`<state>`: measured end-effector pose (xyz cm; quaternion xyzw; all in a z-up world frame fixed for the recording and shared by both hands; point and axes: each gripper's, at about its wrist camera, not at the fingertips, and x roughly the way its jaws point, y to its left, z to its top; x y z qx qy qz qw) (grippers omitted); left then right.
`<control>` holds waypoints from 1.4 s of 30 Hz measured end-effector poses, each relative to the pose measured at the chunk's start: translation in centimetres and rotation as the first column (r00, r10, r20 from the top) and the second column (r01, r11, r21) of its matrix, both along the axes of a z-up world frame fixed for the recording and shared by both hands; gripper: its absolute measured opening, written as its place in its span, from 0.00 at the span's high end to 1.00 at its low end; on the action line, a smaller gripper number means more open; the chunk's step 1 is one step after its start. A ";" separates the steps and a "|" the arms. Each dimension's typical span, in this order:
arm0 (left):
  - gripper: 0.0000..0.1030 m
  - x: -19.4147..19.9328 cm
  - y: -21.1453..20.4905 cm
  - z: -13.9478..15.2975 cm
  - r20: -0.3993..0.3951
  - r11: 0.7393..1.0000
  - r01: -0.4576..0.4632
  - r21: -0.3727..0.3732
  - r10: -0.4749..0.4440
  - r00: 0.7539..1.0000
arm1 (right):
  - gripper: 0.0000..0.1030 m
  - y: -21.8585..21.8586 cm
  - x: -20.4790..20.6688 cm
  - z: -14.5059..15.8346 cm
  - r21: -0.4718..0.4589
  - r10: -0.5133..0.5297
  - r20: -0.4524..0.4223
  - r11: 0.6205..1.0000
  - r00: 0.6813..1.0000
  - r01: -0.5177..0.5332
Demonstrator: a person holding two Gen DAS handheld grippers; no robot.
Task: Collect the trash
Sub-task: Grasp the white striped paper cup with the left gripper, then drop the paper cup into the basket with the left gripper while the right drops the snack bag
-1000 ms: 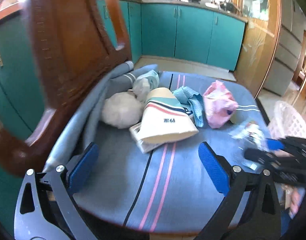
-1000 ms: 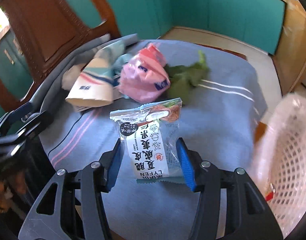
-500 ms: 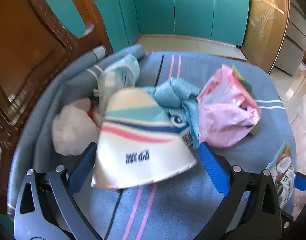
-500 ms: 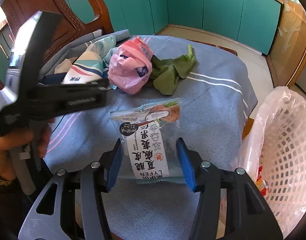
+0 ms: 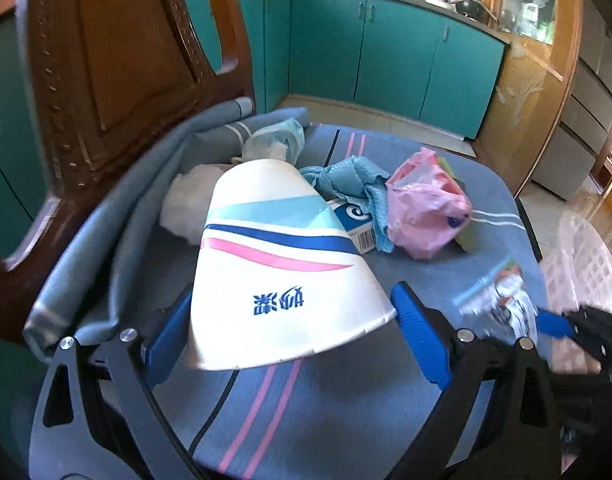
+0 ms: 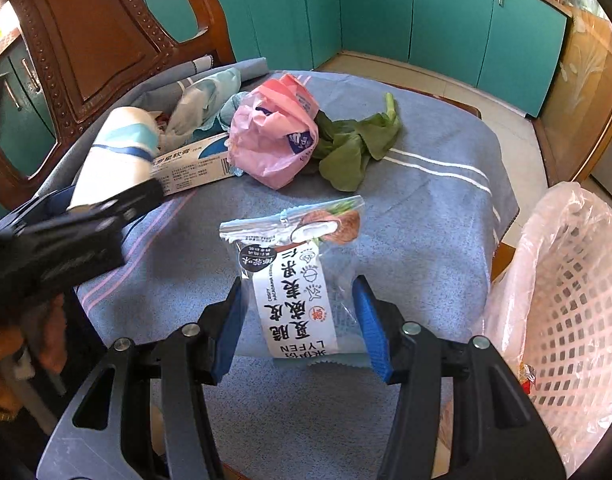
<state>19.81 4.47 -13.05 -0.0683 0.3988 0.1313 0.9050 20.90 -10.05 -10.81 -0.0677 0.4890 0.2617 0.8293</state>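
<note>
- Bench [image 6: 438,216], covered w/ blue striped cloth, filled the centre of both views; trash lay in a heap toward its upper-left part.
- Wooden chair [image 5: 106,60] stood at upper left of the left wrist view, right against the cloth edge.
- White mesh basket [image 6: 578,320] w/ a clear liner sat at the right edge of the right wrist view, just beside the bench.
- Paper cup [image 5: 278,272], white w/ blue and pink stripes, lay on its side, centre frame, its rim between the blue pads of the left claw [image 5: 292,332]; left pad touched it, right pad close by — can't tell if clamped.
- Pink plastic bag [image 6: 274,136], crumpled, upper centre of right view, touching a flat white box [image 6: 194,168] on its left and green leaves [image 6: 354,144] on its right.
- Snack packet [image 6: 302,284], clear w/ a white label, lower centre, lower end between the right claw [image 6: 302,324] pads; pads stood at its edges, firm grip not certain.
- Blue rag [image 5: 354,184] and white tissue wad [image 5: 186,204] sat behind the cup.
</note>
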 end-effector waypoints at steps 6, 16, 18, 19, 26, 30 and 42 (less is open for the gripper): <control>0.08 -1.8 -1.1 0.7 0.015 0.996 0.027 0.083 -0.029 0.999 | 0.48 0.0 -0.3 0.6 0.008 -0.002 0.029 1.000 1.000 0.002; 0.08 -4.3 -2.2 1.7 0.028 0.997 0.044 0.062 -0.045 0.999 | 0.48 -0.3 -0.2 1.3 0.029 -0.017 0.048 0.999 0.999 0.016; 0.08 -4.2 -2.3 1.6 0.031 0.997 0.047 0.063 -0.049 0.998 | 0.48 -0.5 -0.2 1.6 0.037 -0.024 0.056 0.999 0.998 0.022; 0.08 -4.3 -2.5 1.7 0.032 0.997 0.049 0.063 -0.051 0.998 | 0.48 -0.6 -0.2 1.8 0.039 -0.027 0.060 0.999 0.998 0.025; 0.08 -4.8 -3.0 2.6 0.054 0.995 0.060 0.076 -0.064 0.996 | 0.48 -1.0 -0.2 2.6 0.055 -0.044 0.092 0.998 0.995 0.039; 0.08 -5.2 -3.6 3.6 0.071 0.994 0.073 0.085 -0.079 0.994 | 0.48 -1.6 -0.2 3.2 0.073 -0.059 0.107 0.996 0.993 0.051; 0.08 -5.2 -8.0 6.2 0.113 0.980 0.149 0.135 -0.165 0.980 | 0.48 -8.0 -0.2 7.4 0.200 -0.190 0.174 0.968 0.966 0.154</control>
